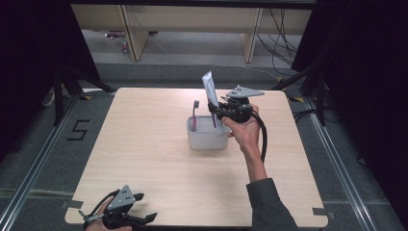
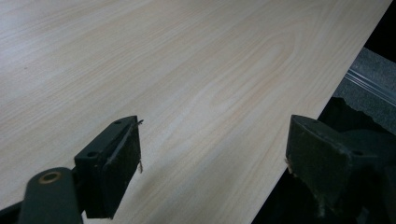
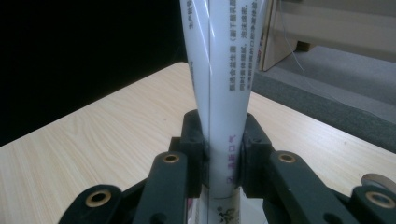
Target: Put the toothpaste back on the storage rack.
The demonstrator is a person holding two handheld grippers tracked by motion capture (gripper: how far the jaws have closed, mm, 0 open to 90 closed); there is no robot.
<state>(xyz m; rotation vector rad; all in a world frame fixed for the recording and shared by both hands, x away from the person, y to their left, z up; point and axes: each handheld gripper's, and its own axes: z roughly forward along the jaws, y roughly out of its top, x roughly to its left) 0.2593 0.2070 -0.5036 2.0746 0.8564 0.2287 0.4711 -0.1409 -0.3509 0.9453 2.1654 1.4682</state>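
Toothpaste tube [image 3: 223,93] stands clamped upright between the right gripper's [image 3: 223,156] jaws, crimped end up, cap end low, apparently so it can go down straight into the grey holder [image 1: 207,140] just below the jaws. Holder already carries a toothbrush [image 1: 195,115], bristles up, leaning at the side away from the tube. Left gripper [image 2: 212,158] rests near the table [image 2: 187,70] edge, jaws wide, nothing between them.

1 toothpaste tube [image 1: 209,87], 1 toothbrush [image 1: 195,113], 1 grey bin [image 1: 207,139] — 2 tools
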